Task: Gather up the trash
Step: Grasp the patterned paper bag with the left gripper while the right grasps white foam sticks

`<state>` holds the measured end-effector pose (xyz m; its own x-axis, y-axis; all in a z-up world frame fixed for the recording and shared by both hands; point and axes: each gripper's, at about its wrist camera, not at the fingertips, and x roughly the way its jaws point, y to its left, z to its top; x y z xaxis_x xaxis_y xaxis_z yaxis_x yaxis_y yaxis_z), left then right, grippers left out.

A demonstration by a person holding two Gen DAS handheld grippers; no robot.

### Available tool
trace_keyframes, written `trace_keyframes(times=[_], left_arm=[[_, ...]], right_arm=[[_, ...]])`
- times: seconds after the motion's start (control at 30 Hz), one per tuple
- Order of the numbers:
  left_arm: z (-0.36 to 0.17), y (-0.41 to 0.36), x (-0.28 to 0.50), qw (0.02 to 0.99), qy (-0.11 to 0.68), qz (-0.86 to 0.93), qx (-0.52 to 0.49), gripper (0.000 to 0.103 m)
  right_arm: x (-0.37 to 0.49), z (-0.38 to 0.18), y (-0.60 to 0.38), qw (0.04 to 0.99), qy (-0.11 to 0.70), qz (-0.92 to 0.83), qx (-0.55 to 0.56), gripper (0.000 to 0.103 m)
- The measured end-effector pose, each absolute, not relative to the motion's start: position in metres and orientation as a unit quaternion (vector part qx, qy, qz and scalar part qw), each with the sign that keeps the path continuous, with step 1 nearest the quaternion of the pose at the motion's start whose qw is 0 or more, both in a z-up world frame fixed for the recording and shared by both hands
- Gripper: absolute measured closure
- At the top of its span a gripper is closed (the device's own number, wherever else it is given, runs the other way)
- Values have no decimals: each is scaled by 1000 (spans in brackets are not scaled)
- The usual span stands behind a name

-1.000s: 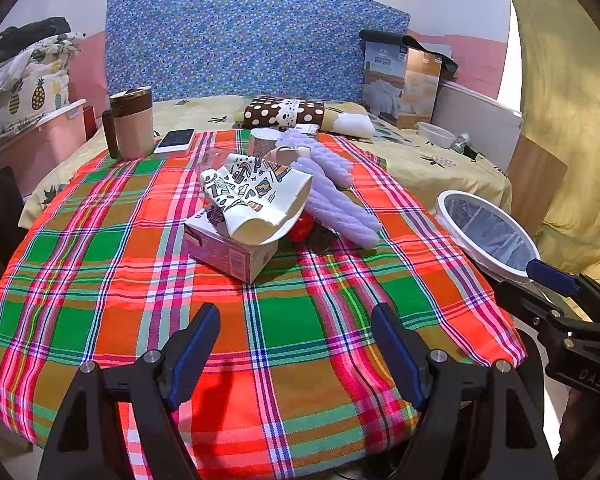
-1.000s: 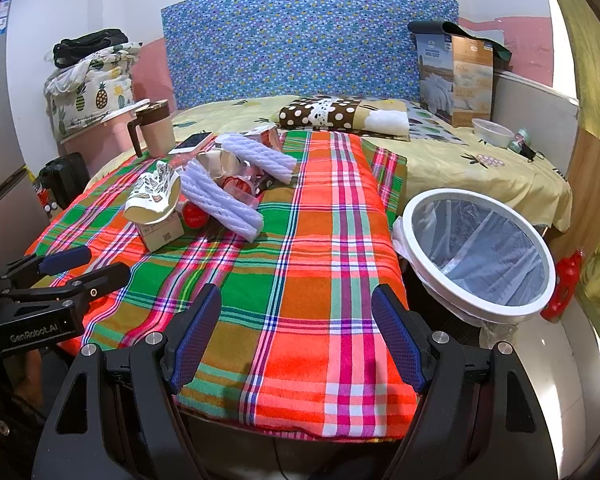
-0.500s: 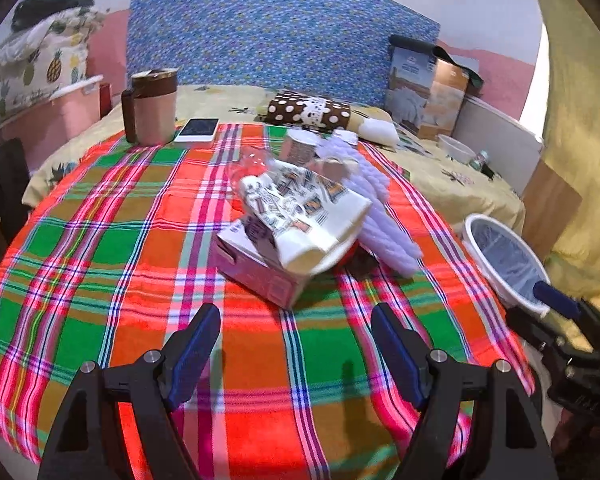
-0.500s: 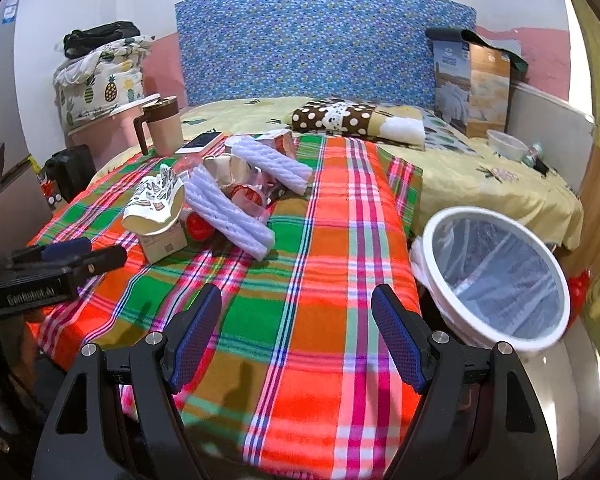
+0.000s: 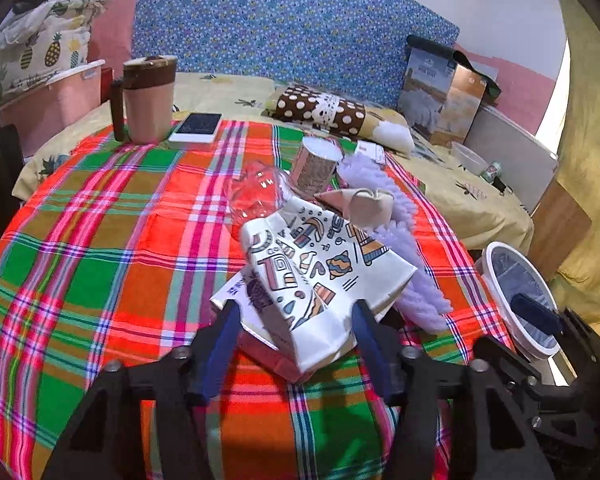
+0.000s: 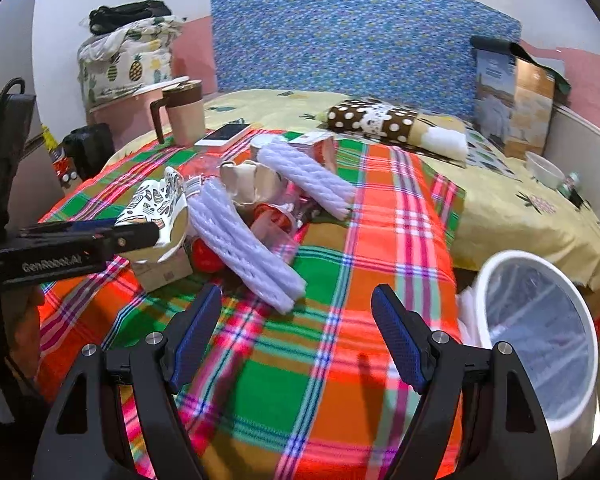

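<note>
The left gripper (image 5: 294,340) has just been closing its jaws around the crumpled white paper bag printed with coloured doodles (image 5: 320,276), which lies on a small pinkish cardboard box (image 5: 268,354) in the litter heap near the middle of the plaid-covered bench (image 5: 100,248). The blue pads sit at the bag's two flanks; whether they already press it I cannot tell, though the paper shows no clear pinch, so I judge the grip not yet made. Taking the topmost, lightest piece first makes sense, since it frees what lies under it.

The right gripper (image 6: 296,336) hangs with its jaws wide apart and nothing between them, over bare cloth toward the bench's near edge, just short of the nearer of two pale lilac ribbed foam sleeves (image 6: 244,248); it looks ready to take that next.

The round white-rimmed waste bin (image 6: 496,276) stands off the bench's right edge, beside the bed. Its clear liner looks empty, so collection has, in my judgement, barely begun. A brown-lidded pink mug (image 5: 148,100) and a white phone (image 5: 196,127) at the far left corner seem no trash.
</note>
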<state>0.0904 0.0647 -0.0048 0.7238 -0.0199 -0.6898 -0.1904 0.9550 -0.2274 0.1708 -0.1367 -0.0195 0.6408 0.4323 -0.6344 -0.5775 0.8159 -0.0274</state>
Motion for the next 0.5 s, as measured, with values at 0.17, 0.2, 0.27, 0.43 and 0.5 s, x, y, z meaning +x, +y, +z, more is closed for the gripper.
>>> trace_keyframes(times=[0.17, 0.2, 0.27, 0.43, 0.5], left_arm=[[-5, 68, 93, 918, 365, 40, -147, 75], [-4, 69, 92, 919, 363, 41, -146, 76], [-3, 70, 91, 921, 360, 42, -144, 76], [-1, 74, 86, 923, 354, 40, -148, 80], [1, 75, 85, 924, 352, 39, -147, 81]], right_arm=[[181, -24, -125, 887, 326, 301, -126, 25], [183, -24, -121, 885, 327, 305, -129, 25], [186, -26, -117, 880, 330, 315, -134, 27], [194, -33, -107, 863, 352, 333, -146, 37], [195, -35, -105, 857, 361, 336, -147, 40]])
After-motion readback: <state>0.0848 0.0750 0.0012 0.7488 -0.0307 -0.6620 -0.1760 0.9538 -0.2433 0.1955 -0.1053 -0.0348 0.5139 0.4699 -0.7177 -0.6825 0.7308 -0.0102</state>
